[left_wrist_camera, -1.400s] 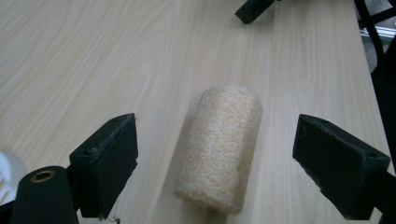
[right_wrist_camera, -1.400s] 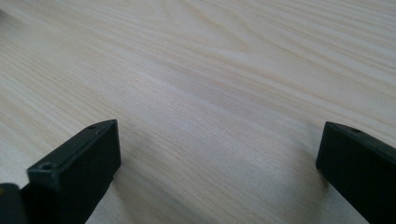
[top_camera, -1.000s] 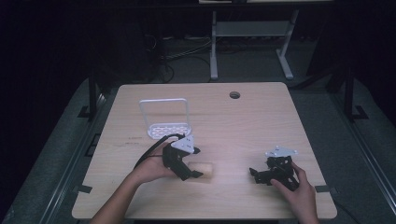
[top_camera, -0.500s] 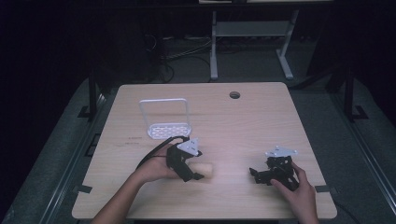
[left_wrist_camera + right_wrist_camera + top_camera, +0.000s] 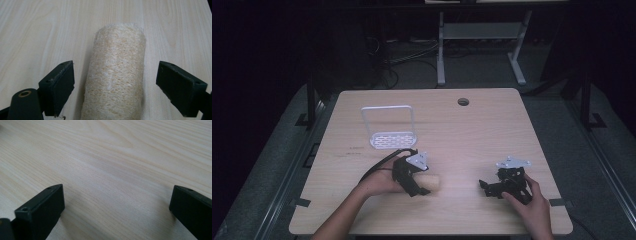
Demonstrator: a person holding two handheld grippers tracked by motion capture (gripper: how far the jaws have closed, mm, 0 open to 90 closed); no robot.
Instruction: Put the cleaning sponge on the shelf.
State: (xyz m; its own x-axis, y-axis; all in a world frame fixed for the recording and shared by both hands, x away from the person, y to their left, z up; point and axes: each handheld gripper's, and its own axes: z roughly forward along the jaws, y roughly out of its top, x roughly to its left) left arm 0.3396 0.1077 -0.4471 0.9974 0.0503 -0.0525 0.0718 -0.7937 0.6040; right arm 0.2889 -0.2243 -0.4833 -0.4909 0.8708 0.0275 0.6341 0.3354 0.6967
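Loofah roll (image 5: 116,72) lies on the wooden table (image 5: 472,130), near the front edge, left of centre; in the high view it shows as a short pale-tan stub (image 5: 430,184) poking out to the right of the left gripper (image 5: 416,186).

Look of the roll, from the left gripper view: a cylinder lying on its side, long axis running away from the camera; colour straw to cream, paler along the top where light catches; surface a coarse open mesh of dry fibres, rough and netted, with stray fuzz at the outline; far end cut flat, edge slightly ragged; a soft shadow along its left flank on the table.

Left gripper (image 5: 115,85): jaws spread wide, one on each side of the roll, a gap of bare wood showing between each pad and the fibre; neither pad touching; roll sits roughly midway between them, a little nearer the left jaw.

Right gripper (image 5: 492,186): held low over the table at front right, well apart from the roll; in its own view (image 5: 117,207) the jaws stand wide apart with only pale wood grain between them.

White wire rack (image 5: 389,129) stands upright on the table behind the left gripper, perforated base toward the person; a cable hole (image 5: 463,101) near the far edge.
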